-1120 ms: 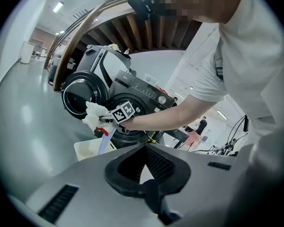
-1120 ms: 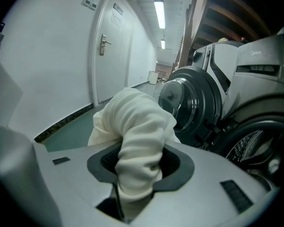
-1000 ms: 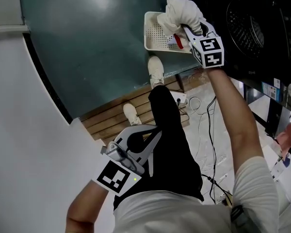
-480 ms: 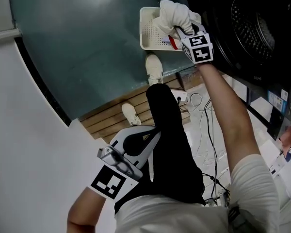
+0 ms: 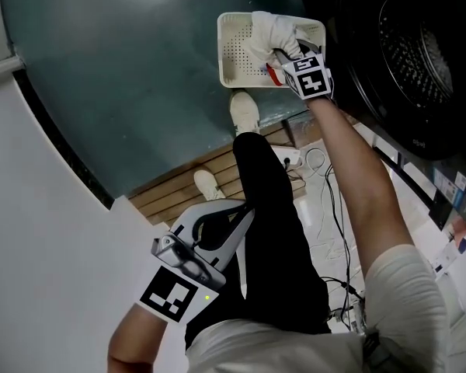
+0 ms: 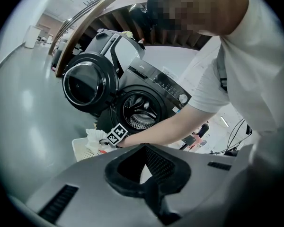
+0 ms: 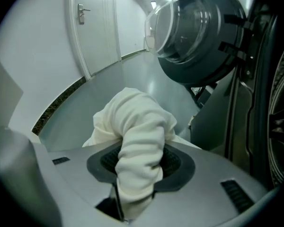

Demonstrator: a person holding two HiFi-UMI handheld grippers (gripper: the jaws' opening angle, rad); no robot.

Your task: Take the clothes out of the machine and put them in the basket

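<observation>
My right claw [image 5: 279,59] was clamped on a bunched white garment [image 5: 270,33], the cloth squeezed between the 2 jaws and bulging out past them in a thick roll [image 7: 137,141]. I held it over the white perforated basket [image 5: 237,49], which sat on the dark green floor just beside the front of the black washing machine [image 5: 415,53]. The lower folds of the garment hung within the basket's rim, though I could not tell whether they touched its bottom. The machine's round door [image 7: 194,32] stood swung wide open, and its metal drum [image 6: 139,112] showed through the opening. My left claw [image 5: 231,212] was well apart from all this, held low by my left hip in front of my black trousers [image 5: 276,239], its jaws closed together with nothing between them [image 6: 151,186]. It pointed toward the machine and the basket [image 6: 80,148]. My 2 white shoes [image 5: 246,113] stood on the wooden slats and the floor's edge near the basket, with loose cables [image 5: 326,200] lying on the pale floor to my right.
</observation>
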